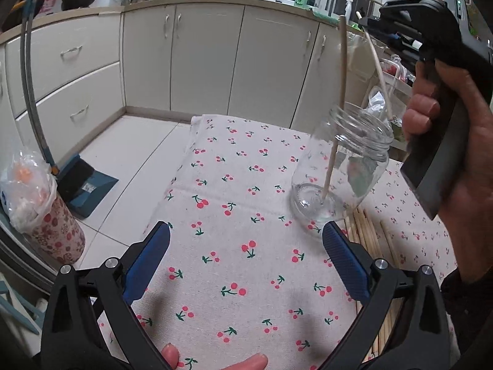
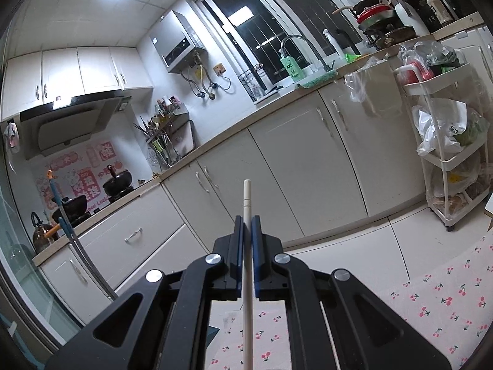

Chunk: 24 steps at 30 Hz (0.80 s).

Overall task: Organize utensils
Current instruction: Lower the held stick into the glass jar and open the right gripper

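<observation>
Spanning the table, a cherry-print tablecloth [image 1: 234, 191], with cream base cabinets [image 1: 203, 52] and pale floor tiles behind. Leaning at the far left, a blue dustpan [image 1: 89, 182] on its long handle, beside a bin lined with a plastic bag [image 1: 34, 197]. Standing right of centre on the cloth, a clear glass jar [image 1: 342, 169], upright, one wooden chopstick [image 1: 340, 92] propped inside with its tip on the jar's bottom. Lying just beside the jar's base, a row of loose chopsticks [image 1: 366, 231], partly covered by the near blue pad and the person's right hand [image 1: 462, 160]. Hovering low over bare cloth, left gripper [image 1: 246, 262], jaws spread wide, nothing between them. Raised above the jar, right gripper [image 2: 247, 231], jaws clamped on a second chopstick [image 2: 247, 197] slanting down behind the rim; lower end lost behind the glass. Cut off at the bottom edge, two fingertips [image 1: 246, 362]. Crowding the far right, a white trolley [image 2: 443, 160] stuffed with bags, contents hard to make out.
</observation>
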Each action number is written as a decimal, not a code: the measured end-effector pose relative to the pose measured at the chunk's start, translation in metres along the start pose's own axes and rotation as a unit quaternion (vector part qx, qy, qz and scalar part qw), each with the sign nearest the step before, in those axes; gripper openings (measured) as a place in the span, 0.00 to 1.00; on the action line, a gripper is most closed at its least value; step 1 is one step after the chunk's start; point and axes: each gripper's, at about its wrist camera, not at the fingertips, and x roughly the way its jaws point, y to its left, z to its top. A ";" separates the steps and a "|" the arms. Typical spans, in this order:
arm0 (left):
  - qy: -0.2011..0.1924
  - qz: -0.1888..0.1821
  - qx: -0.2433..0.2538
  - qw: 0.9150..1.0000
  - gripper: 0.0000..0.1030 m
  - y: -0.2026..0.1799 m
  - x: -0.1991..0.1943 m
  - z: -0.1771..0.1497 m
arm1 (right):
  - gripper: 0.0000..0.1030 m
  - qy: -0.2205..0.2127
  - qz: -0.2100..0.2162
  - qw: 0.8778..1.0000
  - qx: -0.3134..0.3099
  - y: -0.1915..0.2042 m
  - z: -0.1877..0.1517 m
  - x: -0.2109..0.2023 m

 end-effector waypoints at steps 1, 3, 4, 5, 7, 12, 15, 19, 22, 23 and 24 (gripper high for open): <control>0.004 -0.001 -0.004 1.000 0.93 0.001 0.001 0.000 | 0.06 0.001 -0.002 1.000 -0.001 0.000 -0.001 0.001; 0.010 -0.004 -0.013 1.000 0.93 0.003 0.003 0.000 | 0.06 0.007 -0.004 1.000 -0.010 0.002 -0.005 0.004; 0.010 -0.005 -0.016 1.000 0.93 0.004 0.003 0.000 | 0.06 0.009 -0.006 1.000 -0.013 0.003 -0.007 0.005; 0.010 -0.006 -0.017 1.000 0.93 0.004 0.003 -0.001 | 0.06 0.013 -0.007 1.000 -0.018 0.004 -0.011 0.005; 0.012 -0.005 -0.017 1.000 0.93 0.004 0.004 -0.001 | 0.06 0.017 -0.010 1.000 -0.024 0.005 -0.014 0.006; 0.018 -0.007 -0.024 1.000 0.93 0.006 0.006 -0.001 | 0.06 0.028 -0.010 0.999 -0.037 0.009 -0.022 0.004; 0.016 -0.007 -0.030 0.999 0.93 0.008 0.006 0.000 | 0.06 0.031 -0.008 0.998 -0.045 0.011 -0.026 -0.002; 0.020 -0.007 -0.032 0.999 0.93 0.008 0.007 -0.001 | 0.06 0.033 -0.006 0.998 -0.056 0.014 -0.032 -0.019; 0.019 -0.004 -0.026 0.999 0.93 0.006 0.007 -0.001 | 0.06 0.037 -0.006 0.997 -0.070 0.017 -0.037 -0.033; 0.019 -0.002 -0.022 1.000 0.93 0.005 0.007 -0.001 | 0.06 0.041 -0.008 0.996 -0.077 0.018 -0.040 -0.038; 0.019 0.000 -0.018 1.000 0.93 0.003 0.007 -0.001 | 0.06 0.043 -0.008 0.996 -0.078 0.018 -0.042 -0.041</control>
